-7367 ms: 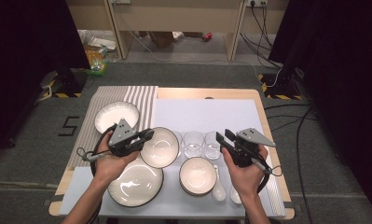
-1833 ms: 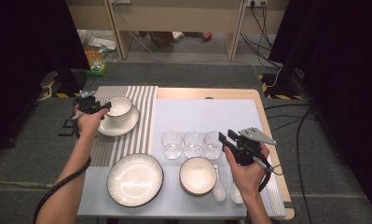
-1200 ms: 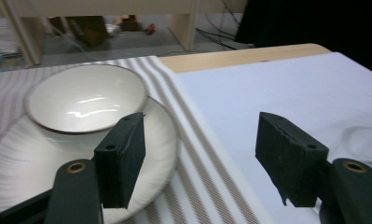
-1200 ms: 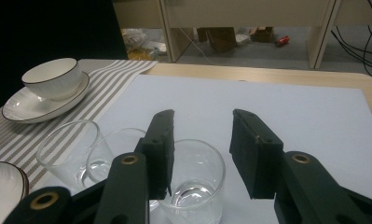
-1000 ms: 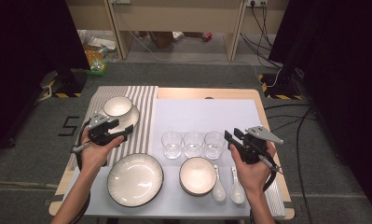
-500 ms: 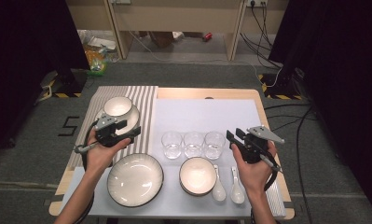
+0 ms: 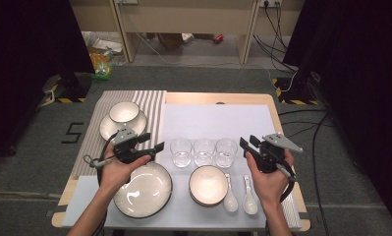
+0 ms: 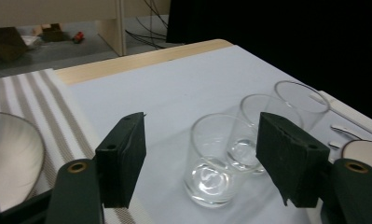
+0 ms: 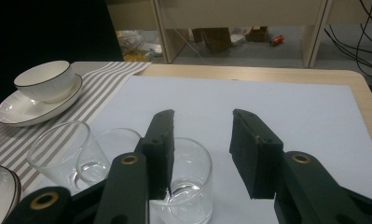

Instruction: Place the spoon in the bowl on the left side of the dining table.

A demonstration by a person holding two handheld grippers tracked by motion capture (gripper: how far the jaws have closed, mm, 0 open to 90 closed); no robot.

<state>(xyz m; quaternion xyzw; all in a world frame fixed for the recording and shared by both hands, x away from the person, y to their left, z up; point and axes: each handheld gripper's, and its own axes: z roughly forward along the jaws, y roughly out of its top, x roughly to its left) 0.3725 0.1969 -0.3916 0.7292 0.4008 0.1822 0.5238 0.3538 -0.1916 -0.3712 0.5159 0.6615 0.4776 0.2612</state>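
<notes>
In the high view the left hand-held gripper (image 7: 152, 143) sits left of centre in the frame, held above the far rim of the large plate (image 7: 143, 190), its jaws spread apart with nothing between them and pointing toward the row of three glasses. The left glass (image 7: 181, 152) stands just to the right of those jaws, with the middle glass (image 7: 203, 151) and the right glass (image 7: 226, 152) lined up beside it across the middle of the picture. In the left gripper view the same glass (image 8: 216, 159) stands low in the centre of the frame, seen between the two parted black jaws but beyond them, not touched. The right hand-held gripper (image 7: 247, 144) shows right of centre in the high view, its jaws also apart and empty, close beside the right glass. In the right gripper view that glass (image 9: 186, 186) stands at the bottom centre, partly behind the left-hand jaw. A small bowl (image 7: 124, 112) rests on a saucer (image 7: 107, 128) on the striped mat (image 7: 154, 105) in the upper left part of the worktop (image 7: 218, 98). Another bowl (image 7: 208, 185) sits lower centre, with two white spoons (image 7: 231, 200) just to its right.
</notes>
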